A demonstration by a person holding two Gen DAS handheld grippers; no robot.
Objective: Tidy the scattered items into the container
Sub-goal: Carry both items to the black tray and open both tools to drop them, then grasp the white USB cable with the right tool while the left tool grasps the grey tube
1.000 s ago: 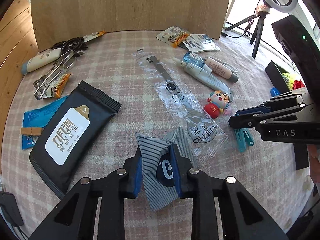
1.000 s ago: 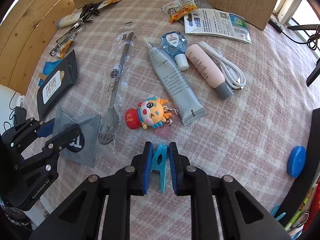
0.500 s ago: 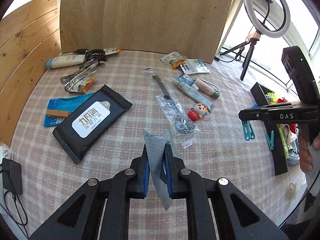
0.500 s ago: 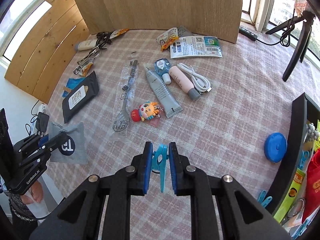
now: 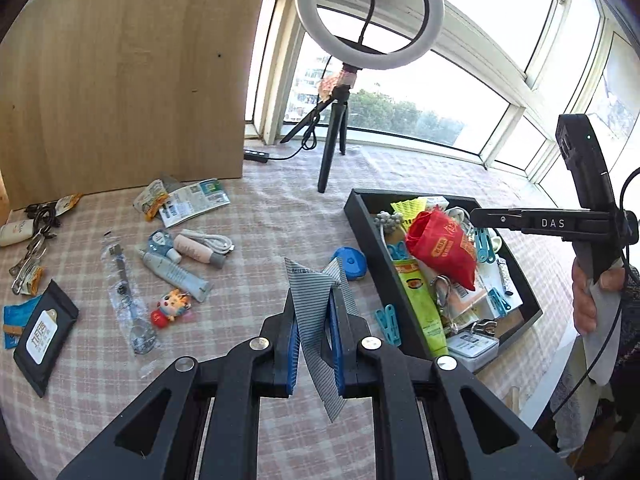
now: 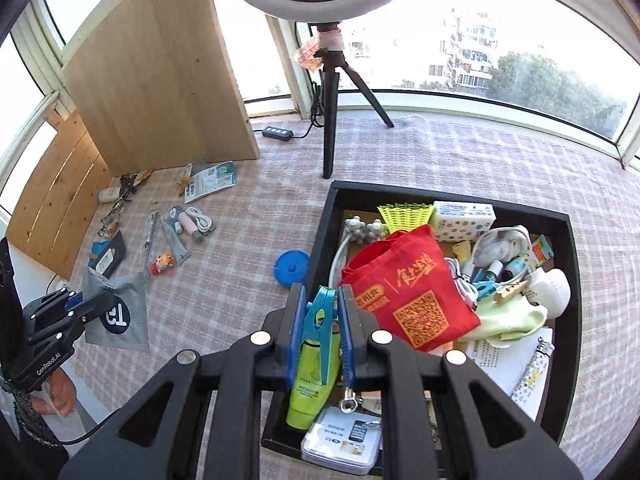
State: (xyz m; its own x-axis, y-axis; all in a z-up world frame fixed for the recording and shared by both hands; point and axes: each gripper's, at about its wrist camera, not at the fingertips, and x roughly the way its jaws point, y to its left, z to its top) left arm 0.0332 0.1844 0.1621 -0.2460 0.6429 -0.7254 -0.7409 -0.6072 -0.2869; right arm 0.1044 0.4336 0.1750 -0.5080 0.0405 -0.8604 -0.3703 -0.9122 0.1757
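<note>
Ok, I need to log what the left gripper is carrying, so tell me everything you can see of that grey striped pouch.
The grey striped pouch is a flat, thin packet, pale grey with fine dark pinstripes and a dark round badge with white lettering on one face. It looks soft and creased. The left gripper is shut on it, off the checked cloth; its corners stick out above and below the blue pads. Nothing else touches it.

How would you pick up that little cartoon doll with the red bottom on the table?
Grip the little cartoon doll across its round red base, coming straight down from above. It lies flat on the checked tablecloth, and the base looks the most solid part. The wrapped spoon and the grey tube lie close by, so keep the fingers within that gap.
</note>
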